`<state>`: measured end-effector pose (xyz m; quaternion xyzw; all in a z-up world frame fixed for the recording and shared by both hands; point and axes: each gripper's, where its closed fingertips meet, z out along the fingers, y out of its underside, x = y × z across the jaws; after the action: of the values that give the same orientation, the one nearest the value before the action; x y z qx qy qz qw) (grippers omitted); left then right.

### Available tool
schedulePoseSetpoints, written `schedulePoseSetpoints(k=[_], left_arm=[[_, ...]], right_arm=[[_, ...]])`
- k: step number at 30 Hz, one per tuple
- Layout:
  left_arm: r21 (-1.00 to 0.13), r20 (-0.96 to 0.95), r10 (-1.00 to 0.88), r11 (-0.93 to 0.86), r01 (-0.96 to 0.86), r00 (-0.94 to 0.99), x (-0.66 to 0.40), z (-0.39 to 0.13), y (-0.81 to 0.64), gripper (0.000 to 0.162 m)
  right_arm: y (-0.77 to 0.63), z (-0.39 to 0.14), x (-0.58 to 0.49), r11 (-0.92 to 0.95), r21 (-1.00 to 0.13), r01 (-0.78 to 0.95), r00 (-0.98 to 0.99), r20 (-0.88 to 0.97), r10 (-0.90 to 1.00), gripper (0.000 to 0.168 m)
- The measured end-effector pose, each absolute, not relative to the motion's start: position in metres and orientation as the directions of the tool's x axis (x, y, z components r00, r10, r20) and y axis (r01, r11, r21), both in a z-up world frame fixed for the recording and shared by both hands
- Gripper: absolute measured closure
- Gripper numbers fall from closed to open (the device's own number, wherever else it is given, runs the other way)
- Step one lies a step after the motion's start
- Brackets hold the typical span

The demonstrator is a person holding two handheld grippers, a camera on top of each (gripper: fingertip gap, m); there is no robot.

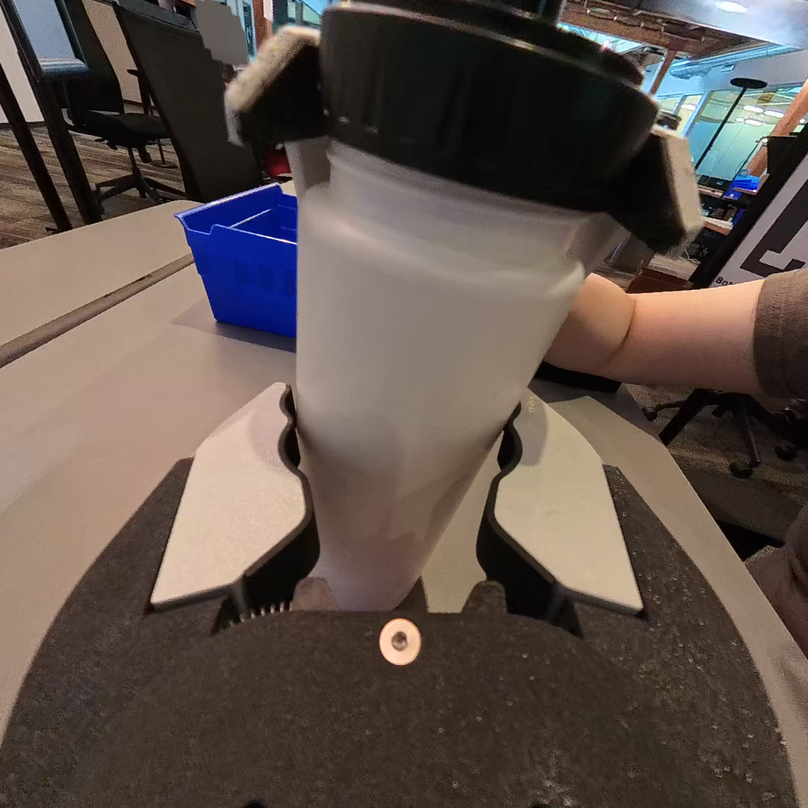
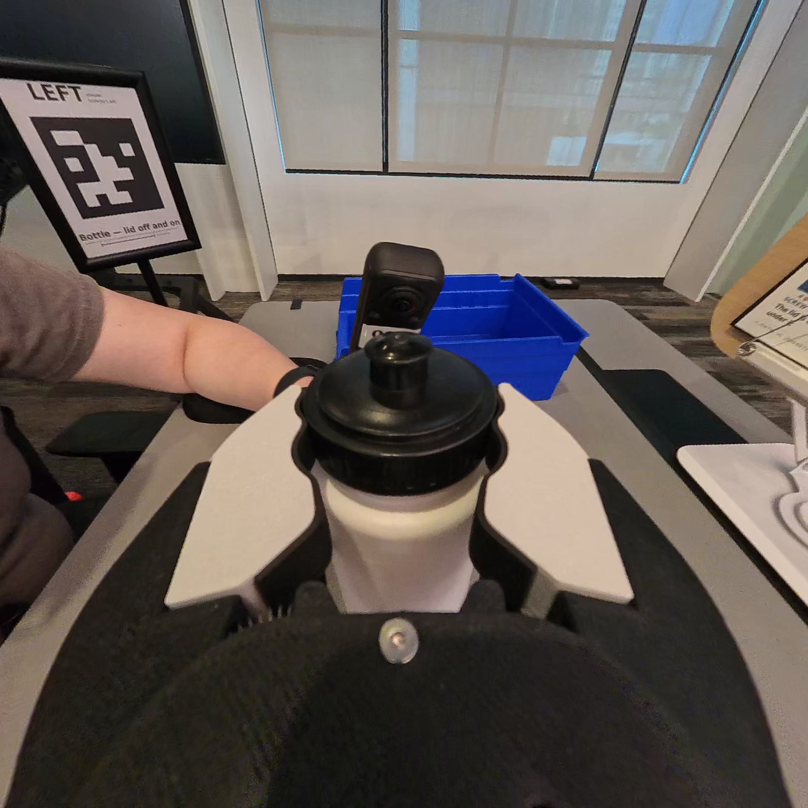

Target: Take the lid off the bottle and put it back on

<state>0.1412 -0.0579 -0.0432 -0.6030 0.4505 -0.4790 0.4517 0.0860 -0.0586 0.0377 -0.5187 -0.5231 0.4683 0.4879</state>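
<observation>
- The bottle (image 1: pixel 419 350) is white and half-clear, with a wide black screw lid (image 2: pixel 400 430) that has a small spout on top. It stands upright over the grey table (image 1: pixel 109 371), in the middle of the scene, held between both grippers.
- I judge it light and probably empty, because no liquid line shows through the wall. The body looks like soft plastic that can bend under a strong squeeze, and its smooth surface may slip.
- The lid looks stiff, and its side is ribbed, so the ribbed ring is the good place to hold for turning. The body is best held low, where it is narrower and firmer.
- The left gripper (image 1: pixel 404 494) is closed on the lower body of the bottle, one finger at each side, both touching the wall.
- The right gripper (image 2: pixel 400 441) is closed on the lid, its white fingers (image 2: pixel 258 489) pressed at the left and right of the ribbed ring. In the left wrist view its black tips show at both sides of the lid.
- The lid sits on the neck; I cannot tell if the thread is tight or already loose.
- A bare forearm (image 2: pixel 196 350) reaches in from the left side, low over the table, toward the bottle.
- A blue bin (image 2: pixel 494 332) stands farther on the table, behind the bottle, and apart from it.
</observation>
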Motion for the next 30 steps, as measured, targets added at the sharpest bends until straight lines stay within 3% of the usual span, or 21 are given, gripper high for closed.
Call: schedulePoseSetpoints(k=[8, 9, 16, 19, 21, 23, 27, 30], left_arm=[[-0.980, 0.169, -0.973, -0.183, -0.083, 0.155, 0.141, -0.042, -0.055, 0.066], [-0.983, 0.153, -0.975, -0.167, -0.078, 0.160, 0.142, -0.041, -0.056, 0.073], [-0.984, 0.080, -0.855, -0.150, -0.097, 0.513, 0.134, -0.042, -0.029, 0.075], [-0.968, -0.127, -0.786, -0.034, -0.247, 0.605, 0.134, -0.049, -0.024, 0.066], [-0.948, -0.272, -0.776, 0.115, -0.297, 0.568, 0.139, -0.046, -0.028, 0.048], [-0.967, -0.240, -0.807, 0.148, -0.208, 0.539, 0.139, -0.039, -0.033, 0.061], [-0.998, 0.033, -0.943, -0.012, 0.066, 0.332, 0.134, -0.008, -0.050, 0.074], [-0.988, 0.146, -0.981, -0.139, 0.063, 0.126, 0.135, -0.010, -0.064, 0.074]], right_arm=[[-0.056, 0.038, 0.086, 0.019, -0.997, 0.072, 0.032, 0.021, 0.999, 0.089], [-0.054, 0.038, 0.086, 0.018, -0.997, 0.069, 0.049, 0.021, 0.999, 0.089], [-0.030, 0.039, 0.085, 0.006, -0.999, 0.042, 0.274, 0.017, 0.961, 0.089], [-0.034, 0.038, 0.084, 0.014, -0.998, 0.057, 0.253, 0.028, 0.967, 0.089], [-0.040, 0.038, 0.085, 0.019, -0.998, 0.064, 0.192, 0.031, 0.981, 0.089], [-0.044, 0.038, 0.086, 0.009, -0.998, 0.063, 0.137, 0.017, 0.990, 0.089], [-0.056, 0.038, 0.086, 0.032, -0.998, 0.056, 0.040, 0.034, 0.999, 0.089], [-0.067, 0.038, 0.085, 0.036, -0.998, 0.048, -0.034, 0.034, 0.999, 0.089]])
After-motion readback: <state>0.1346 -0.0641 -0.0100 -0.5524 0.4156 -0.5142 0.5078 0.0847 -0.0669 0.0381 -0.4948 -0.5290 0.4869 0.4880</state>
